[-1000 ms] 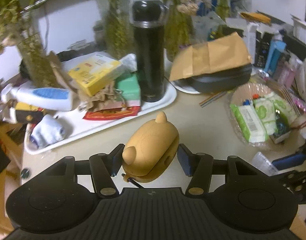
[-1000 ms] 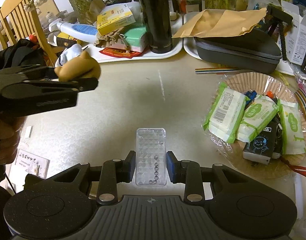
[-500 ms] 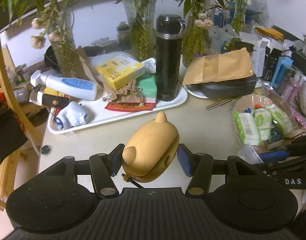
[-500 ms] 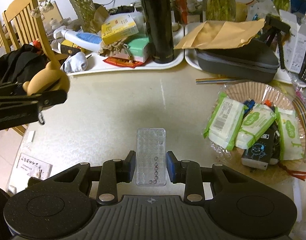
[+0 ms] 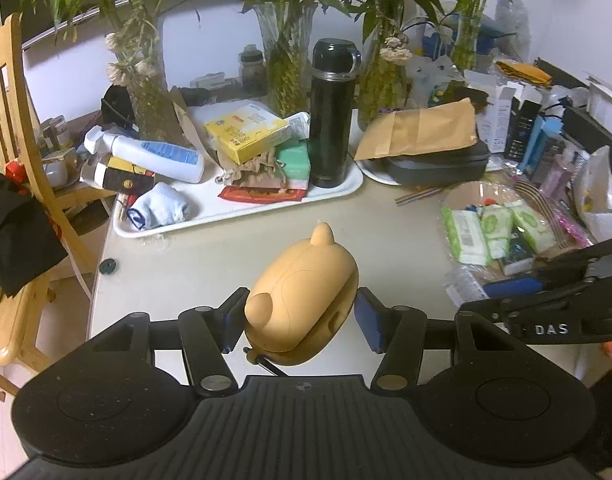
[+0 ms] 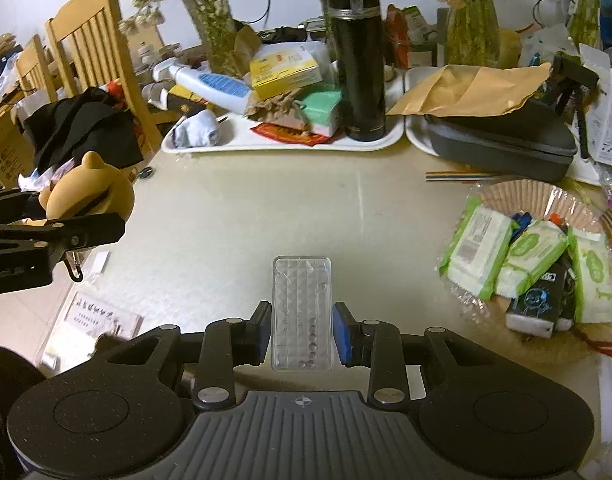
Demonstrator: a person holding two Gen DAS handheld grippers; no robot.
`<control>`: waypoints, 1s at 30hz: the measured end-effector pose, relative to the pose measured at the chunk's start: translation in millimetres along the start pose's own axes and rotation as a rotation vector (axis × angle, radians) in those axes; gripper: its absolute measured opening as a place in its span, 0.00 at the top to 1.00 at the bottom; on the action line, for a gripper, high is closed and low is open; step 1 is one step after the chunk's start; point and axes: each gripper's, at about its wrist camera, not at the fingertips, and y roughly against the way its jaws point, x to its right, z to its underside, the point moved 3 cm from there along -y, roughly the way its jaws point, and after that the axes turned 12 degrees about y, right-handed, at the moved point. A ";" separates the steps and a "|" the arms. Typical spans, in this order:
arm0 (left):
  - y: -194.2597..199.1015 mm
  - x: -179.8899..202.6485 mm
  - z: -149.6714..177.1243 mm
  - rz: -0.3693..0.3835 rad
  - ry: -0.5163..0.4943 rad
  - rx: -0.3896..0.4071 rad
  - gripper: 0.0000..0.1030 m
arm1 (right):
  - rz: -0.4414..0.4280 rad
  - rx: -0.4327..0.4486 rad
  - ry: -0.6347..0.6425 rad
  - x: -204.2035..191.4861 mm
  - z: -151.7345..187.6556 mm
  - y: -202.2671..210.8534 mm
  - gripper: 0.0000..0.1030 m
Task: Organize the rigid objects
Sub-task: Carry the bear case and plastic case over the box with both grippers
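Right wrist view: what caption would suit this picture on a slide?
Right gripper holds a clear plastic case above a cluttered table, while the left gripper carries a tan bear-shaped case.

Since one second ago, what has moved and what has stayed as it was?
The left gripper, shut on the tan bear-shaped case, has pulled back from the white tray toward the table's left edge. The right gripper stays shut on the clear plastic case. Nothing was released.
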 end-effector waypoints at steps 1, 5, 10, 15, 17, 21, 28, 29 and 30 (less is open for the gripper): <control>3.1 -0.5 2.0 0.004 0.001 -0.001 0.46 | -0.007 -0.003 0.003 -2.3 1.8 0.8 0.66; 15.3 -1.3 11.2 0.013 -0.002 -0.004 0.46 | -0.025 -0.030 0.015 -10.7 10.5 2.3 0.66; 26.6 -0.6 24.9 0.025 -0.003 -0.013 0.46 | -0.034 -0.047 0.006 -15.8 21.6 7.7 0.66; 32.4 2.2 44.9 0.045 -0.005 -0.043 0.46 | -0.040 -0.048 -0.009 -18.6 31.7 14.9 0.66; 34.3 3.3 54.2 0.059 -0.005 -0.059 0.46 | -0.045 -0.047 -0.014 -20.1 35.8 18.3 0.66; 37.1 5.6 72.9 0.091 -0.009 -0.092 0.46 | -0.061 -0.045 -0.024 -24.8 45.1 25.5 0.66; 37.6 8.2 100.8 0.191 -0.005 -0.143 0.45 | -0.071 -0.042 -0.031 -31.6 56.8 35.1 0.66; 37.5 9.3 103.5 0.208 -0.008 -0.147 0.45 | -0.070 -0.041 -0.034 -31.6 57.5 35.9 0.66; 39.9 9.5 106.3 0.231 -0.011 -0.133 0.44 | -0.070 -0.041 -0.037 -31.4 57.8 36.4 0.66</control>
